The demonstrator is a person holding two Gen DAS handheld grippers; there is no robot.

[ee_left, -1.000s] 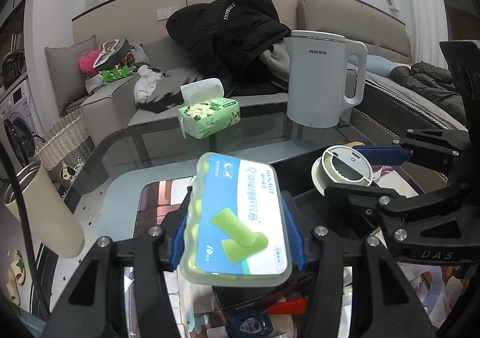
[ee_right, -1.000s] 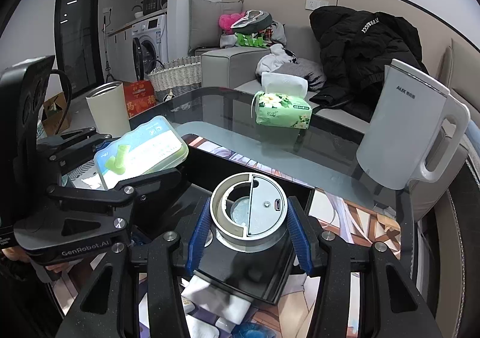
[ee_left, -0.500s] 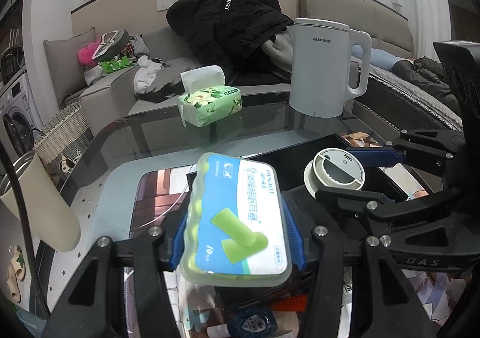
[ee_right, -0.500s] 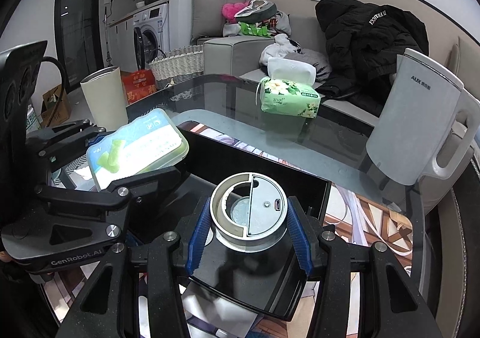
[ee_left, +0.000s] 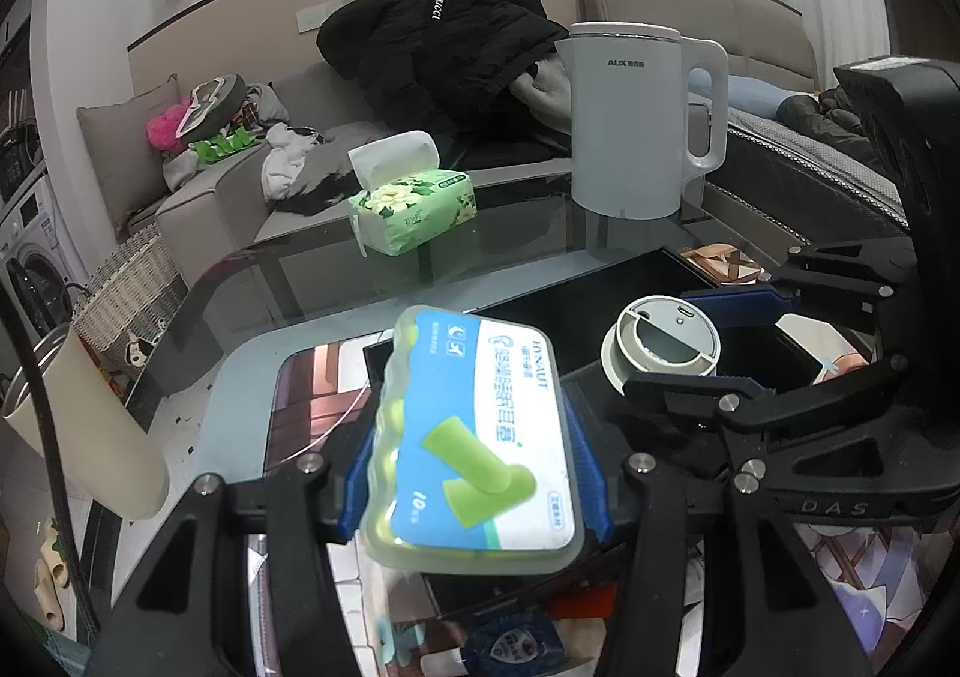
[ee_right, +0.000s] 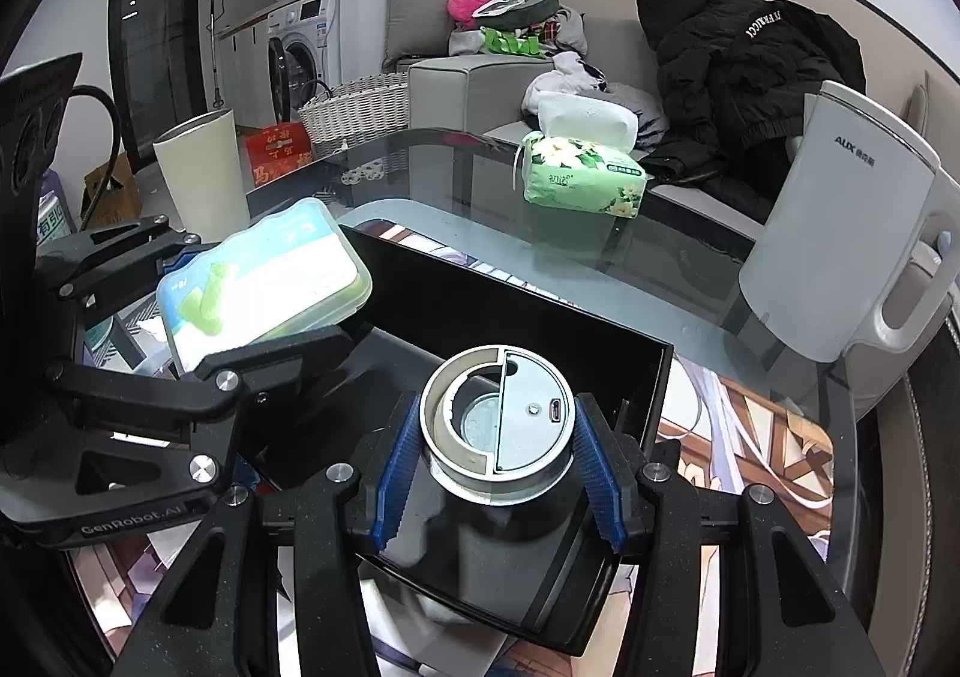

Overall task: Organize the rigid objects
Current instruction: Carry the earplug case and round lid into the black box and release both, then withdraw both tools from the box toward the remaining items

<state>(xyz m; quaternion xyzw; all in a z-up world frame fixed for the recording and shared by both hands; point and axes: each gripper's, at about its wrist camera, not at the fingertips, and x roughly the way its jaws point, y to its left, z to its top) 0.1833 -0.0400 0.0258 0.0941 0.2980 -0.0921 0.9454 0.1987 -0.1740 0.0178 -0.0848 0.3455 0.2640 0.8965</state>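
My left gripper (ee_left: 474,467) is shut on a clear flat box of green earplugs (ee_left: 474,437) with a blue and white label, held above the table. It also shows in the right wrist view (ee_right: 258,281). My right gripper (ee_right: 498,473) is shut on a round grey device with a half-open top (ee_right: 498,425), held over a black open box (ee_right: 540,329). The device also shows in the left wrist view (ee_left: 660,335), to the right of the earplug box.
A white kettle (ee_left: 636,119) and a green tissue pack (ee_left: 408,203) stand farther back on the glass table (ee_left: 492,257). A cream tumbler (ee_right: 201,173) stands at the left. A sofa with clothes lies behind. Small items lie under my left gripper.
Both grippers have moved forward a little with their loads; the kettle and tissue pack look closer. The grips have not changed.
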